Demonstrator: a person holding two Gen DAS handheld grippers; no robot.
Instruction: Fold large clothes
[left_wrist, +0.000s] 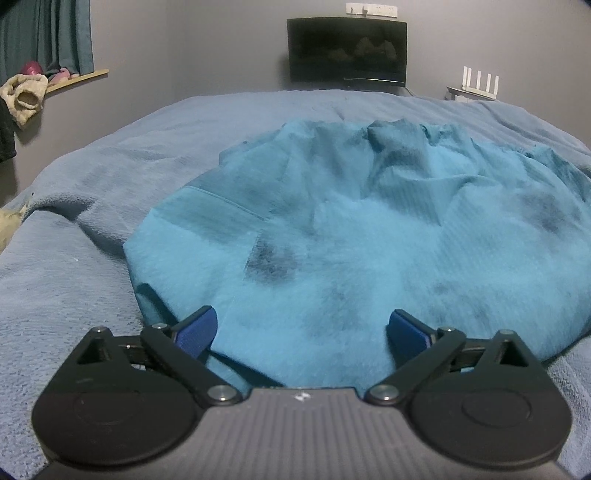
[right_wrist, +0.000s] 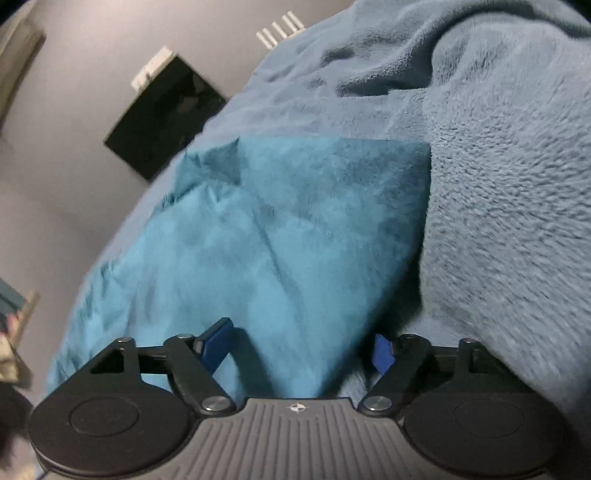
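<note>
Left gripper (left_wrist: 302, 328) gapes wide over the teal garment's (left_wrist: 369, 229) near hem; right gripper (right_wrist: 301, 349) gapes likewise at its 5 o'clock edge, a blanket (right_wrist: 509, 206) ridge crowding 3 o'clock.

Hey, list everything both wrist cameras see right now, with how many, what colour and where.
Teal fleece garment: one, teal, spread rumpled on the bed, between both grippers' fingers.
Grey-blue plush blanket: one, covers the bed, bunched up on the right in the right wrist view.
Black flat screen: one, against the far grey wall.
White router with antennas: one, right of the screen.
Dark teal curtain: one, upper left.
Beige cloth: one, on the wooden ledge at left.
Left gripper: one, black with blue pads, open over the garment's near edge.
Right gripper: one, same colours, open at the garment's edge.
</note>
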